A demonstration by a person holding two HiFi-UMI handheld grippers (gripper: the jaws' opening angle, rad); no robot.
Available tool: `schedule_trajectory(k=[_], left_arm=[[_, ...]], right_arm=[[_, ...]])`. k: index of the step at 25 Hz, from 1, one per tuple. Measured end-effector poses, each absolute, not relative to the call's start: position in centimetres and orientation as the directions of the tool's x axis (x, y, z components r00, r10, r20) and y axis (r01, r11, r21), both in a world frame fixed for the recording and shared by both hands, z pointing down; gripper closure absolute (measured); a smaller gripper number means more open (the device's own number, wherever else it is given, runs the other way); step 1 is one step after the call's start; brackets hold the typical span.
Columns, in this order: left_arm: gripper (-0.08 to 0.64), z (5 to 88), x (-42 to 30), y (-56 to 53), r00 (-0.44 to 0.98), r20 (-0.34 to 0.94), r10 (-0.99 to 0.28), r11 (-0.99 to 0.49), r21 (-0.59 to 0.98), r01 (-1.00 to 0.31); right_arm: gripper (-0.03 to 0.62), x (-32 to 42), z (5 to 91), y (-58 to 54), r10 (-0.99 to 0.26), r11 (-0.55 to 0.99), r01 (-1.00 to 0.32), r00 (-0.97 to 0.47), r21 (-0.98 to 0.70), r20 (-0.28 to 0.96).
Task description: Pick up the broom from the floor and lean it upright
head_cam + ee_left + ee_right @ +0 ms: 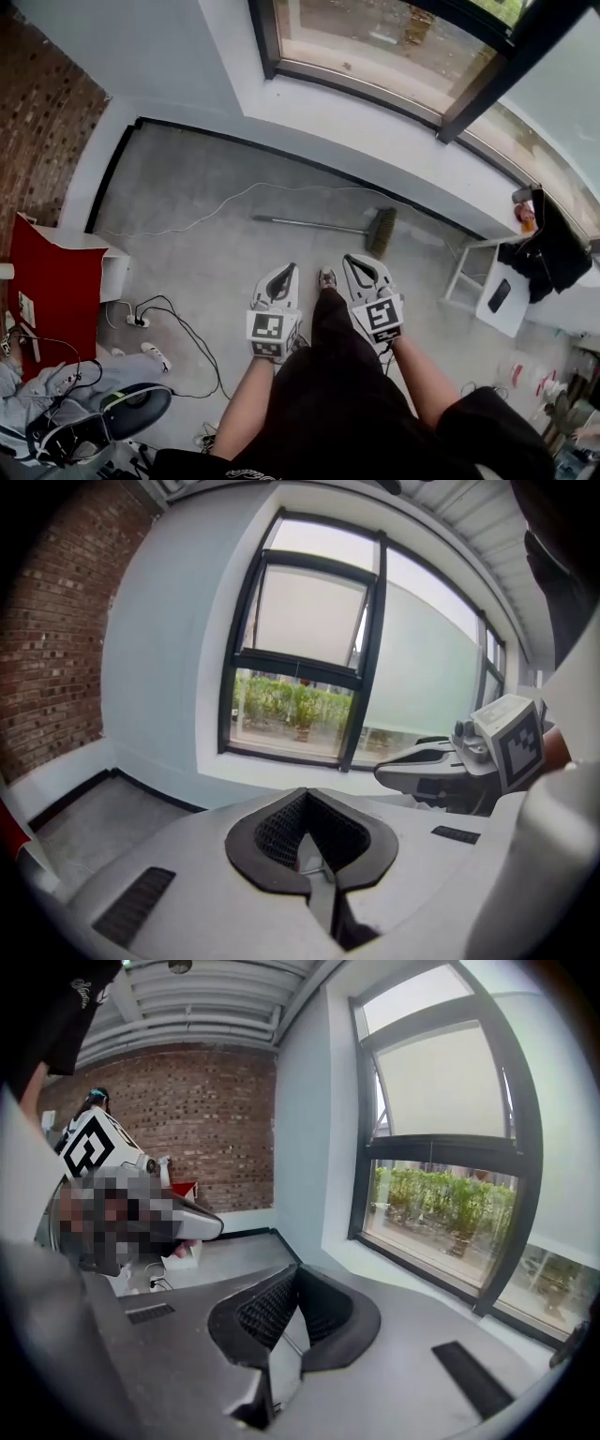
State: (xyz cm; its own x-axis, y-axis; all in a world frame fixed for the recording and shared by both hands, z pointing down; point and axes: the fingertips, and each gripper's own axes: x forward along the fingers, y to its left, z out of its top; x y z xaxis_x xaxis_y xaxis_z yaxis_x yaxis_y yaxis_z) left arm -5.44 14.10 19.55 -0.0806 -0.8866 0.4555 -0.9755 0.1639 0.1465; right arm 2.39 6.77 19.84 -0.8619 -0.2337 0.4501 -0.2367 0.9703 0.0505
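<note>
Broom (323,225): flat on the grey floor (187,169), thin handle pointing left, bristle head (382,232) at the right end. Lying parallel to the wall under the window (375,47), close to the black skirting. Untouched, and well apart from both grippers.

Left gripper (285,272): low over the floor, just left of the person's forward shoe (327,278), nose towards the broom. Black pads (272,834) closed to a seam in the left gripper view, nothing between them.

Right gripper (355,262): just right of the same shoe, level with its partner, nose likewise towards the broom. Pads (262,1312) pressed together, empty.

Surroundings:
- White cable (272,186) trailing across the floor beyond the broom handle.
- White sill (356,122) beneath the window.
- Brick wall (37,103) at far left.
- Red cabinet (56,281) against that wall, power strip (138,321) with black cords on the floor beside it.
- Small white table (511,314) at right, dark phone (499,295) on top.
- Black garment (553,248) hanging over the ledge above the table.
</note>
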Motion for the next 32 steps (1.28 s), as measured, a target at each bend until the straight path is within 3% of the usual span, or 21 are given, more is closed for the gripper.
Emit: schedule_trajectory(k=[7, 15, 20, 32], left_arm=[[0.558, 26.0, -10.2, 7.0, -0.098, 0.525, -0.845, 0.206, 0.150, -0.967], [0.558, 38.3, -13.8, 5.1, -0.141, 0.581, -0.801, 0.266, 0.136, -0.954], [0.558, 47.4, -15.9, 5.0, -0.132, 0.629, -0.766, 0.291, 0.156, -0.944], [0.558, 63.3, -16.5, 4.3, -0.085, 0.663, -0.744, 0.297, 0.214, -0.931]], right_arm=[[0.584, -3.9, 27.5, -0.2, -0.099, 0.995, -0.075, -0.840, 0.067, 0.533], [0.584, -8.5, 43.1, -1.0, 0.071, 0.988, 0.143, -0.748, 0.057, 0.660], [0.584, -11.7, 51.6, -1.0, 0.137, 0.978, 0.206, -0.714, 0.018, 0.687], [0.584, -13.7, 71.1, -4.2, 0.105, 0.977, 0.210, -0.590, 0.026, 0.800]])
